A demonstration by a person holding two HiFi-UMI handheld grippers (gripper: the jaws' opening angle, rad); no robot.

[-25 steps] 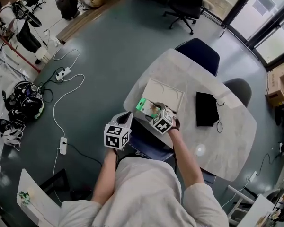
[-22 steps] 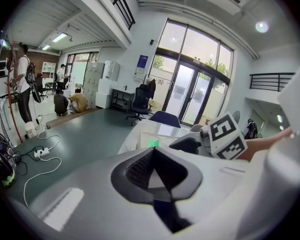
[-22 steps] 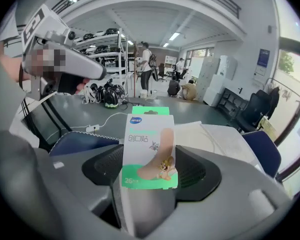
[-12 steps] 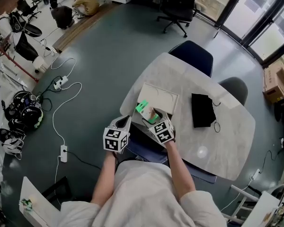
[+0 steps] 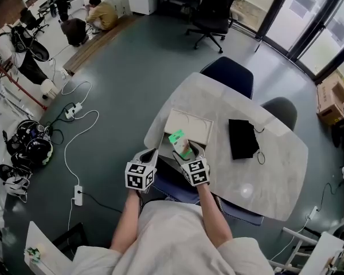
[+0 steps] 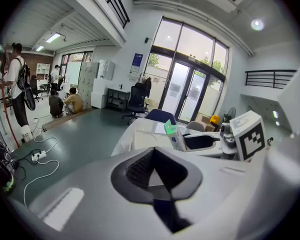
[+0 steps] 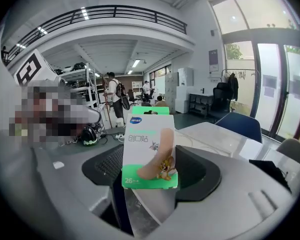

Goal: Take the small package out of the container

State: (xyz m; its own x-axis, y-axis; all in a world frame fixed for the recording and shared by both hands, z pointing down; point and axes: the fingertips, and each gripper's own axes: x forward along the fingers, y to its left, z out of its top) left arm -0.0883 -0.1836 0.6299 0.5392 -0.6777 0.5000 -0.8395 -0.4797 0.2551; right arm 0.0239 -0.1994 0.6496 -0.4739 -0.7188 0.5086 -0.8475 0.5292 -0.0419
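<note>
Table [image 5: 264,171] beneath; package [image 7: 149,144] clamped in right hand-held gripper [image 7: 152,176].

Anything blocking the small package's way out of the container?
Nothing visible. The right hand-held gripper is shut on the small package, held up by the container's near edge, with no lid or other item around it.

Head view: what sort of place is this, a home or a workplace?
Most likely an open office or lab: a wheeled office chair, tall glass doors, and power cables trailing over the floor.
</note>
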